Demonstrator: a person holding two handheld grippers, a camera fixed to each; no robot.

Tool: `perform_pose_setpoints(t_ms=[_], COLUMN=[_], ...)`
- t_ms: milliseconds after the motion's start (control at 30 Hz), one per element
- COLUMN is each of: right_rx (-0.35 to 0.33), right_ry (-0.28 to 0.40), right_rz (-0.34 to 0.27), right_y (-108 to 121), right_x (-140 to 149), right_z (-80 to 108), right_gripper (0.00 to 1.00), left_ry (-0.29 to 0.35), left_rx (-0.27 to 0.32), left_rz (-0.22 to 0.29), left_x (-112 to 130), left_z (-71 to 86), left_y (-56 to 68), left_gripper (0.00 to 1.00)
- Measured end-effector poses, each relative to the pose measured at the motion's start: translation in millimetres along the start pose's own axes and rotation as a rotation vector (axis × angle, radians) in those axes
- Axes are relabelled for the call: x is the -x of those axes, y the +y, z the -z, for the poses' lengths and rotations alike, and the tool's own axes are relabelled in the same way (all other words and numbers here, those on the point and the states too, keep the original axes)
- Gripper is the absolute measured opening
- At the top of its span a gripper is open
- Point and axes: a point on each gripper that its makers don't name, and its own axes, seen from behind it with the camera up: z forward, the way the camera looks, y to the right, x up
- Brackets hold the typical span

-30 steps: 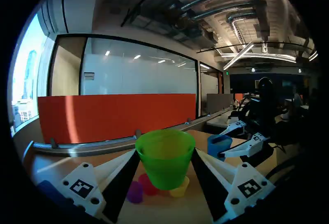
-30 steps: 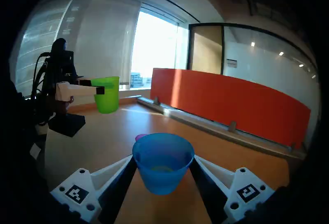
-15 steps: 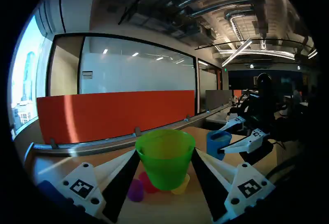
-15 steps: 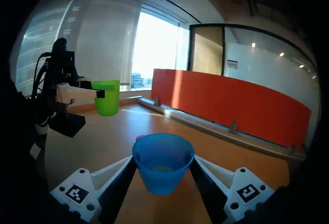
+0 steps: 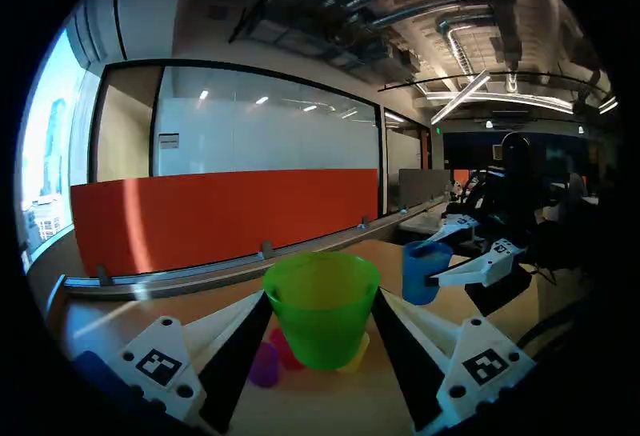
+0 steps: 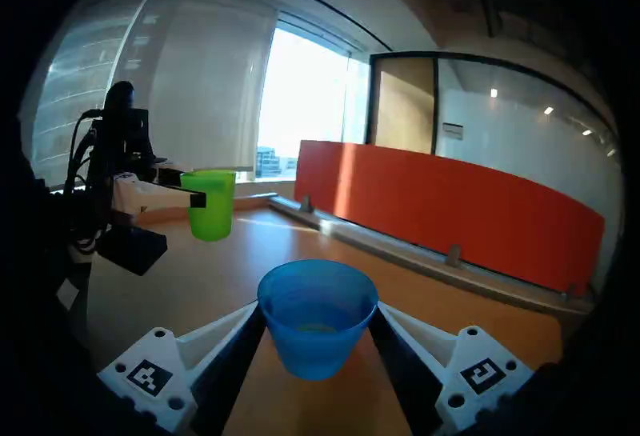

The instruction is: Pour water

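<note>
My left gripper (image 5: 322, 320) is shut on a translucent green cup (image 5: 322, 308), held upright above the wooden table (image 5: 320, 404). The same green cup (image 6: 210, 204) appears far left in the right gripper view, pinched by that gripper. My right gripper (image 6: 318, 332) is shut on a blue cup (image 6: 318, 326), upright, with a little liquid at its bottom. From the left gripper view the blue cup (image 5: 422, 271) hangs to the right, apart from the green one, clamped between white fingers (image 5: 478, 270).
Small purple (image 5: 263, 364), pink (image 5: 282, 346) and yellow (image 5: 358, 354) cups stand on the table under the green cup. An orange partition (image 5: 224, 216) with a metal rail runs along the table's far edge. A bright window (image 6: 300, 108) lies beyond.
Both grippers have risen slightly with their cups. The small cups on the table now sit more hidden behind the green cup, and the purple cup has dropped out of the right gripper view.
</note>
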Motion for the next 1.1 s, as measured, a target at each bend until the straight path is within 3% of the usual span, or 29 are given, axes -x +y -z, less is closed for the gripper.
perform_pose_setpoints(t_ms=[1100], right_rx=[-0.026], right_ry=[0.032], right_rz=[0.041], right_y=[1], right_x=[-17], right_z=[-3.5], right_gripper=[0.9], left_ry=[-0.071], left_rx=[0.042], left_rz=[0.01], left_x=[44], left_z=[-3.2], left_y=[8.4], left_gripper=[0.86])
